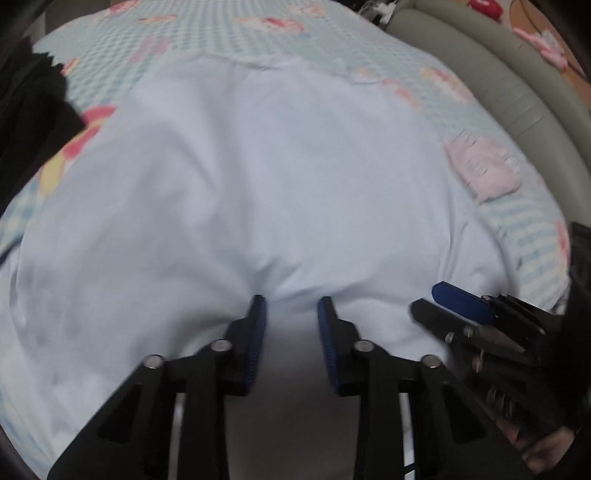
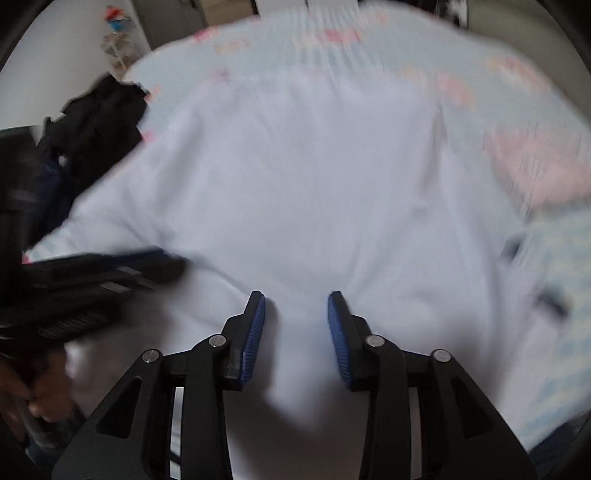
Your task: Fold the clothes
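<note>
A white garment (image 1: 280, 177) lies spread over a bed with a light blue checked sheet (image 1: 236, 33); it also fills the blurred right wrist view (image 2: 303, 177). My left gripper (image 1: 291, 302) has its jaws apart, with a raised bunch of the white cloth between the blue pads, the fabric puckering at the tips. My right gripper (image 2: 296, 301) also has its jaws apart with white cloth between them. The right gripper shows at the right of the left wrist view (image 1: 461, 310), and the left gripper shows at the left of the right wrist view (image 2: 110, 269). Both sit at the garment's near edge.
A pile of black clothes (image 2: 99, 122) lies at the bed's left side, also in the left wrist view (image 1: 33, 122). A small folded pink cloth (image 1: 484, 170) lies on the sheet to the right. A padded grey bed edge (image 1: 517, 92) runs along the right.
</note>
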